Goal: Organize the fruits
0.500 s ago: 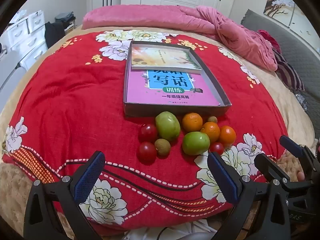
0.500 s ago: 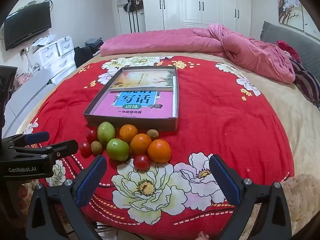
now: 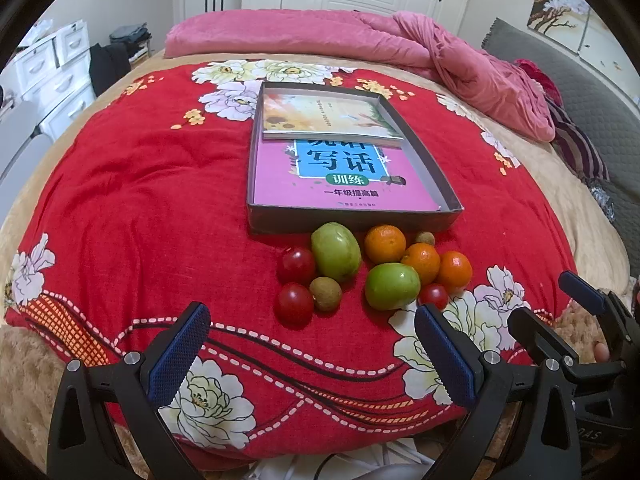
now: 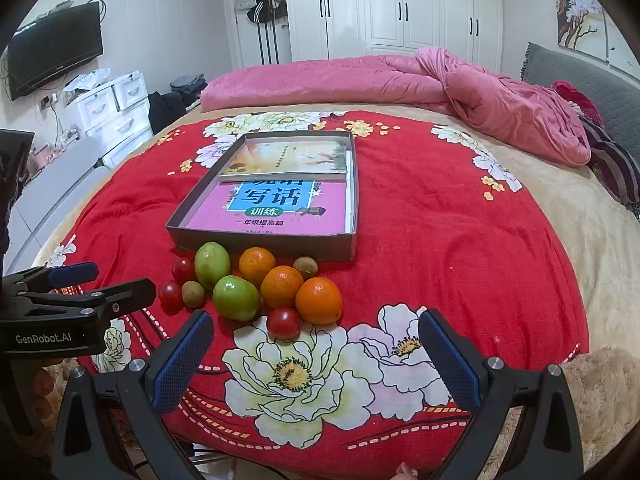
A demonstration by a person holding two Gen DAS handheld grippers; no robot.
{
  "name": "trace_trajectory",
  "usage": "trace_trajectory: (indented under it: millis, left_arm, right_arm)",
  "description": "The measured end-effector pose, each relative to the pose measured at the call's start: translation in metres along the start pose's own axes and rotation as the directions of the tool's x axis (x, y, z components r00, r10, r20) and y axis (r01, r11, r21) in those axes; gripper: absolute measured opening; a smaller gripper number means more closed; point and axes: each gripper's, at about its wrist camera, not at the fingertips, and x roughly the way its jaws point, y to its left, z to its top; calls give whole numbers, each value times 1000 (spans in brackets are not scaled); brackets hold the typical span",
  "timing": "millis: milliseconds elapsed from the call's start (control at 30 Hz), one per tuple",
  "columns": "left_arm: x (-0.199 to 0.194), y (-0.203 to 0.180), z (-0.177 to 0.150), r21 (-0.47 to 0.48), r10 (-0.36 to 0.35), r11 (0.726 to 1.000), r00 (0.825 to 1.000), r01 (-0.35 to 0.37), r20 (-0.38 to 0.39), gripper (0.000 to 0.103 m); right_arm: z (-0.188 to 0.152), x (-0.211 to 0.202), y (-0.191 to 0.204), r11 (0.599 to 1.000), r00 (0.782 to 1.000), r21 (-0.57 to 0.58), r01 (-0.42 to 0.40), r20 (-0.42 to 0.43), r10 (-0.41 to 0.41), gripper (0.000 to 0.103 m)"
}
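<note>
Setting: a bed (image 4: 460, 216) spread with a red floral blanket, a pink quilt (image 4: 360, 80) bunched along its far side, white wardrobes behind.

Tray: a shallow grey box (image 3: 352, 222) lies on the blanket, holding a pink workbook (image 3: 340, 184) with a second, pale-covered book (image 3: 324, 114) overlapping its far end.

Fruit: a loose cluster sits on the blanket just in front of the box's near wall, none of it inside.

Green fruits: two (image 3: 335, 251) (image 3: 392, 286), one nearly against the box, the other nearer the camera.

Oranges: three (image 4: 257, 266) (image 4: 282, 286) (image 4: 319, 300), packed together on the right of the cluster and touching one another.

Small red fruits: two (image 3: 296, 266) (image 3: 295, 304) at the left edge, a third (image 4: 283, 323) in front of the oranges.

Brown fruits: one (image 3: 326, 299) between the red pair and the green fruit, another (image 4: 305, 267) close to the box wall.

Left claw: (image 3: 312, 356) spread wide and holding nothing, poised above the blanket's near edge, short of the left half of the cluster.

Right claw: (image 4: 316, 360) likewise spread and empty, over the white flower print, just short of the nearest red fruit and orange.
</note>
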Motion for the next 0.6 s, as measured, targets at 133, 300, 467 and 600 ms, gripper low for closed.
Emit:
trace_trajectory:
  millis: [133, 300, 467, 600]
  left_arm:
    - [0, 0, 0, 0, -1, 1000, 1000, 1, -3, 102]
    - [-3, 0, -1, 2, -1, 1000, 1000, 1, 0, 102]
    - [-2, -1, -2, 1, 1, 1000, 1000, -1, -1, 102]
    - [2, 1, -2, -7, -2, 1000, 1000, 2, -13, 102]
  right_arm:
    - [-1, 0, 0, 1000, 1000, 0, 1, -1, -1, 103]
    - [-1, 0, 0, 1000, 1000, 0, 1, -2, -1, 103]
    - [-1, 2, -1, 1000, 1000, 5, 6, -8, -6, 103]
    - [-1, 5, -2, 1000, 1000, 8, 9, -14, -8, 103]
